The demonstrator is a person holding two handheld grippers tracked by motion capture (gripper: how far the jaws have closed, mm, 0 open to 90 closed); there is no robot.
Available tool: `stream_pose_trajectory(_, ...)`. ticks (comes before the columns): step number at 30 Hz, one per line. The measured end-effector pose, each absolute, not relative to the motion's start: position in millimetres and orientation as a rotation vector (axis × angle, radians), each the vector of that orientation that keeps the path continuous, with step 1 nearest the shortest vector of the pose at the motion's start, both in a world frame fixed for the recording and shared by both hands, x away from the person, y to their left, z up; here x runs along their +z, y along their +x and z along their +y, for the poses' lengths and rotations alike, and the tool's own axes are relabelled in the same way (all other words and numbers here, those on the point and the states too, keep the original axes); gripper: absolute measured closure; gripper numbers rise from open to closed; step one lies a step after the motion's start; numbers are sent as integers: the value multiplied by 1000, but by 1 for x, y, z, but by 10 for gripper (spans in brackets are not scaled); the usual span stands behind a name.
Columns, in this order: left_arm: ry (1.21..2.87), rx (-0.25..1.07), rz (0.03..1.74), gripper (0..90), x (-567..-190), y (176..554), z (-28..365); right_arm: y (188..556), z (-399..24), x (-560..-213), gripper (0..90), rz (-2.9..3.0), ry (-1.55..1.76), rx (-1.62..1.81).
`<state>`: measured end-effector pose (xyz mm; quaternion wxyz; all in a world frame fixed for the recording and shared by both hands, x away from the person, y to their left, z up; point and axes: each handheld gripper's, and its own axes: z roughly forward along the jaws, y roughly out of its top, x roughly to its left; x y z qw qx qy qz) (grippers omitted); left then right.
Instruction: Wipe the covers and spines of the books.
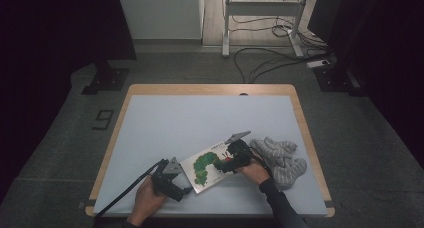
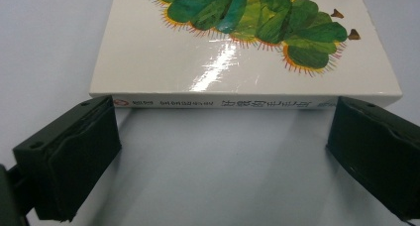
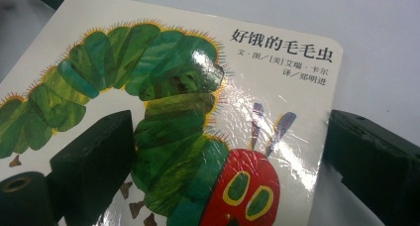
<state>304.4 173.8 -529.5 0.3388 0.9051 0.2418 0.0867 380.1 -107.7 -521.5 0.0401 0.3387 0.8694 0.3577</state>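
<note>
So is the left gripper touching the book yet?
Apart. The left gripper view shows the left gripper open, both jaws short of the book spine, with bare table between.

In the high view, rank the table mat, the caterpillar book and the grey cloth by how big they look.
1. Table mat, by far the largest.
2. Caterpillar book and grey cloth look about alike; the right tongs cover part of the book, so I won't rank them.
</note>
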Motion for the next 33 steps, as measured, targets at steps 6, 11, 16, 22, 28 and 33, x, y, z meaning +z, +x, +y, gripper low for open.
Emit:
stream_pose_trajectory(6, 2357, 226, 630, 0, -529, 304, 174, 382, -110, -518, 63, 2658, 1096, 1134)
stream_pose_trajectory(11, 2357, 226, 630, 0, -530, 304, 174, 378, -111, -508, 82, 2634, 1064, 1150)
stream_pose_trajectory(16, 2357, 225, 629, 0, -530, 304, 174, 374, -114, -496, 88, 2616, 1040, 1175)
stream_pose_trajectory(22, 2359, 225, 627, 0, -530, 304, 174, 365, -119, -488, 99, 2586, 1027, 1223)
stream_pose_trajectory(28, 2359, 226, 627, 0, -530, 304, 174, 359, -125, -483, 100, 2561, 1036, 1303)
stream_pose_trajectory(33, 2359, 226, 627, 0, -530, 304, 174, 356, -128, -482, 103, 2563, 1042, 1330)
